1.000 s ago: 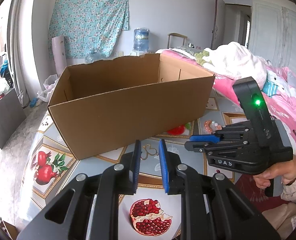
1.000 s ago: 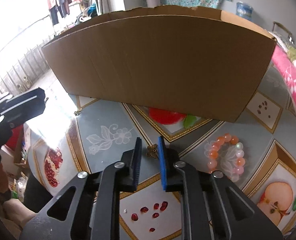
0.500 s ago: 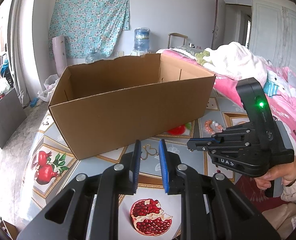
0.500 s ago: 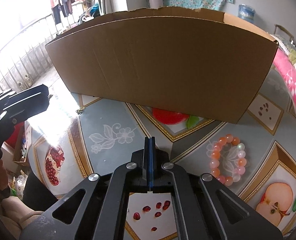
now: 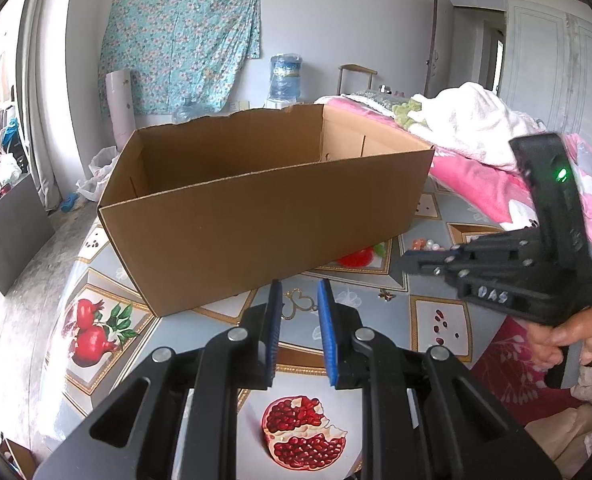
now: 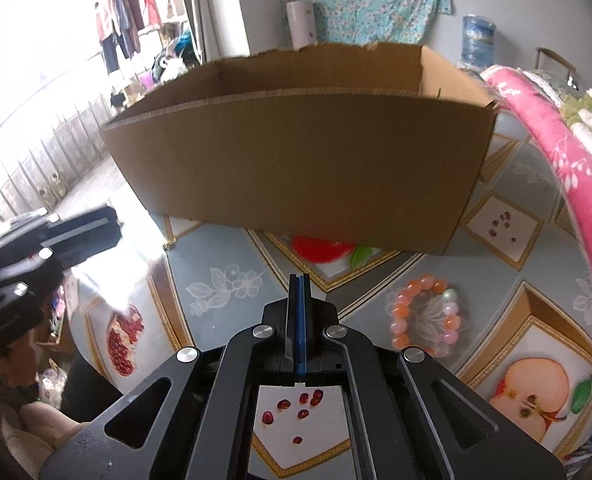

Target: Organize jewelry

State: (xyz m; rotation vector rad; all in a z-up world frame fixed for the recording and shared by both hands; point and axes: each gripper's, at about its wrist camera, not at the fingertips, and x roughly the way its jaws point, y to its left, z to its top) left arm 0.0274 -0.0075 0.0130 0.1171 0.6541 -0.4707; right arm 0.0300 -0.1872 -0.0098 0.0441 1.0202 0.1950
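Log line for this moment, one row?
left gripper: open, aimed at gold chain | right gripper: shut | charm, bracelet: on table, outside box

You can read only one marking, white handwritten letters that look like "UAS", upside down on your right gripper (image 5: 406, 263).

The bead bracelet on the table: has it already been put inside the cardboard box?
No, the bead bracelet lies on the patterned tablecloth in front of the cardboard box, outside its walls.
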